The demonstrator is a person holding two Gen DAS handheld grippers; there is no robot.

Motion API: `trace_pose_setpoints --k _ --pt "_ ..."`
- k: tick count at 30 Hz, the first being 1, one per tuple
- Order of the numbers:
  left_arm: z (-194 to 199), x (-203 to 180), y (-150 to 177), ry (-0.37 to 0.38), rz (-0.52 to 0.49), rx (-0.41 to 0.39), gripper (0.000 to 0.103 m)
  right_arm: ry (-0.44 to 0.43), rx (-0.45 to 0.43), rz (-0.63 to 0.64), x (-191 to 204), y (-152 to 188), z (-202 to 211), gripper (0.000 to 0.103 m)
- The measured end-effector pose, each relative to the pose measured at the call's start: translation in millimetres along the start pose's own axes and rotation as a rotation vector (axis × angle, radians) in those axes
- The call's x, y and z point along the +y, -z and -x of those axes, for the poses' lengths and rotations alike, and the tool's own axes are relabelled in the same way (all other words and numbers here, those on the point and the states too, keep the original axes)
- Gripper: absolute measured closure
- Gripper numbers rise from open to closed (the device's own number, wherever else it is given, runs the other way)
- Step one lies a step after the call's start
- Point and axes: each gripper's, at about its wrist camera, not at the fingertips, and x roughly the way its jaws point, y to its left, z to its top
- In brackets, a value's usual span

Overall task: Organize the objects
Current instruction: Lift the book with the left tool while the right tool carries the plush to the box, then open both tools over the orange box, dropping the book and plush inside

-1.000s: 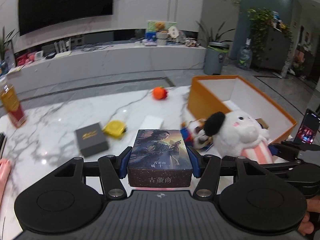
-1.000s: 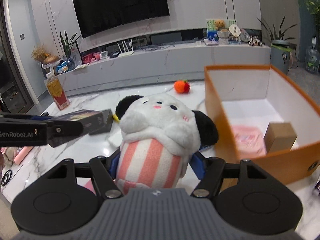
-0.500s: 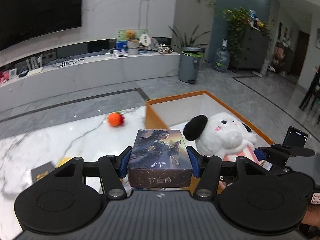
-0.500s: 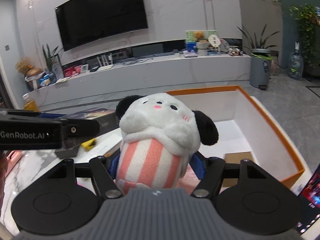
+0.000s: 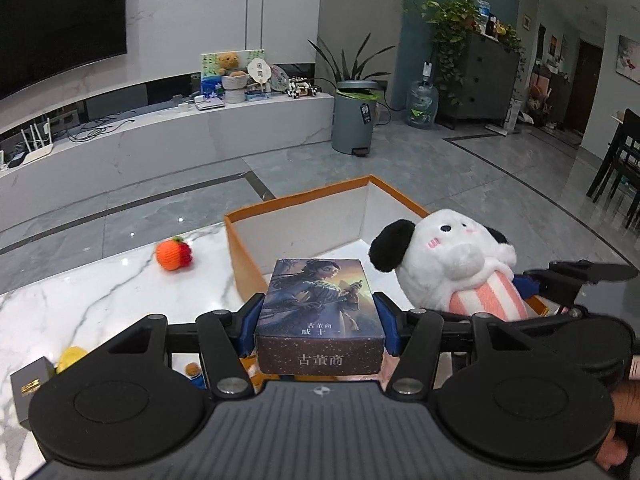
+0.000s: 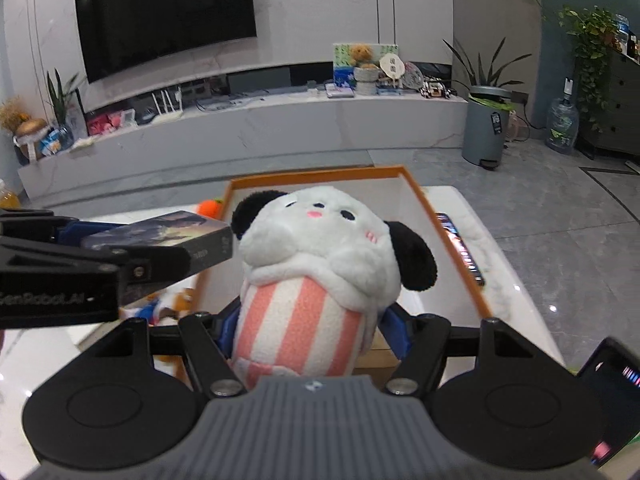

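Both tools loaded above the orange box

The left tool [image 5: 320, 322] is closed on a card box [image 5: 319, 322] with a painted figure and Chinese lettering; the right tool [image 6: 310, 330] is closed around a white plush panda [image 6: 320, 276] with black ears and a pink-striped body. Both hang over the orange box [image 5: 296, 204], white inside, on the marble tabletop [image 5: 100, 288]. Its contents are hidden. A knitted orange fruit [image 5: 173, 255] lies just beside the box.
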Motion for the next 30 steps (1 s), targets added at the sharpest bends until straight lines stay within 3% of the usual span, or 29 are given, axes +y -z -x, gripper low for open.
trace_pose_setpoints --k 9,18,27,30 --pt "-30.0 -16.8 -3.2 -0.007 -0.056 0.047 0.037 0.033 0.077 0.023 -30.6 -10.2 -25.7 0.033" --pt "-52.5 -36.6 -3.5 -0.065 -0.16 0.096 0.037 0.057 0.147 0.093 -41.4 -15.8 -60.6 0.033" --pt "-69.3 -41.3 2.7 -0.089 -0.202 0.171 0.037 0.046 0.228 0.192 -37.3 -11.2 -85.9 0.033" --pt "-74.1 -44.4 2.9 -0.104 -0.214 0.19 0.037 0.093 0.228 0.242 -32.4 -8.9 -89.2 0.033"
